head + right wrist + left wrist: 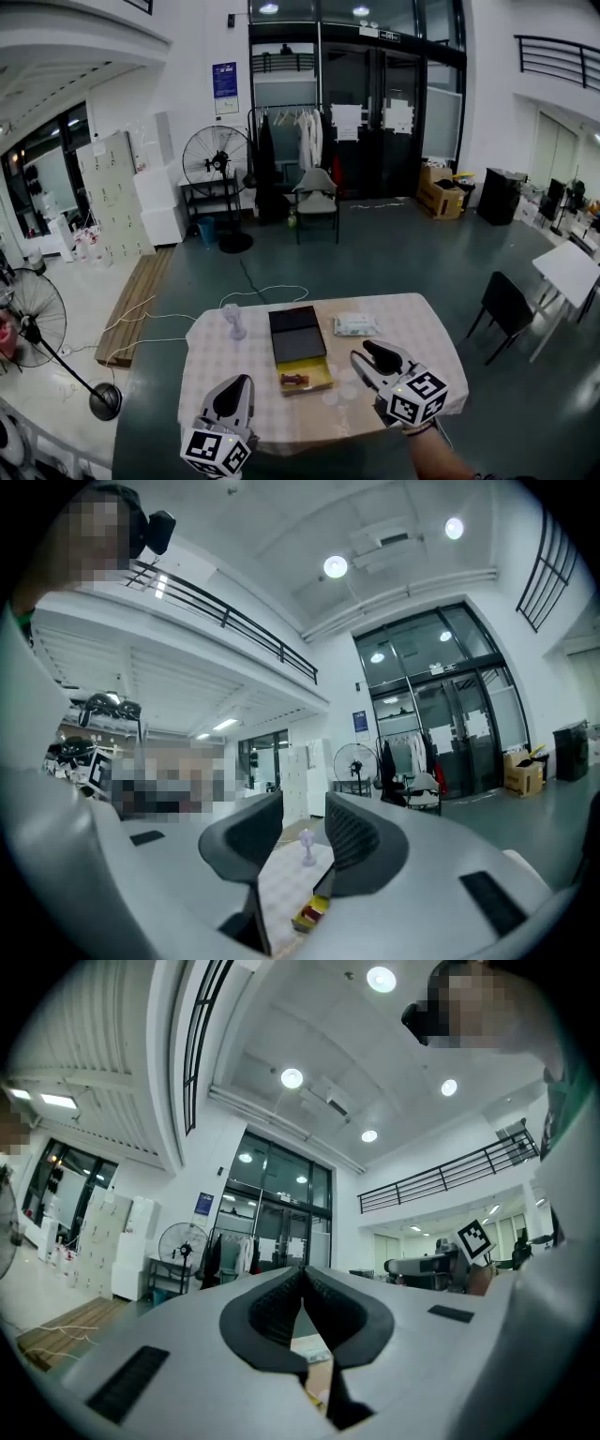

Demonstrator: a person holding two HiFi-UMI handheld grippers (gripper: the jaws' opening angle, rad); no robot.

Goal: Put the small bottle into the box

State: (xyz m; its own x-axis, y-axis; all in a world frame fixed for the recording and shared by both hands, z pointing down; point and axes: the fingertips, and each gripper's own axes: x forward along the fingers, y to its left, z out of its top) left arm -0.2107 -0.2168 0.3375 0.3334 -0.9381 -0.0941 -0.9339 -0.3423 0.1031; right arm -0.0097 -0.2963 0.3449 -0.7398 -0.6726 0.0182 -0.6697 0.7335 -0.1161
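On the cloth-covered table [412,333] lies an open box [303,377] with a yellow inside, its black lid [297,335] folded back. A small brown bottle [293,379] lies inside the box. My left gripper [238,382] hovers at the table's near left edge, its jaws closed tip to tip with nothing between them [302,1270]. Right of the box, my right gripper [371,355] stands open and empty [305,803]. In the right gripper view the box [312,913] shows below the jaws.
A small pale desk fan [233,322] stands left of the lid, and a white tissue pack [355,324] lies right of it. Clear round pieces [337,392] lie near the front edge. A black chair [504,304] and a floor fan [32,323] flank the table.
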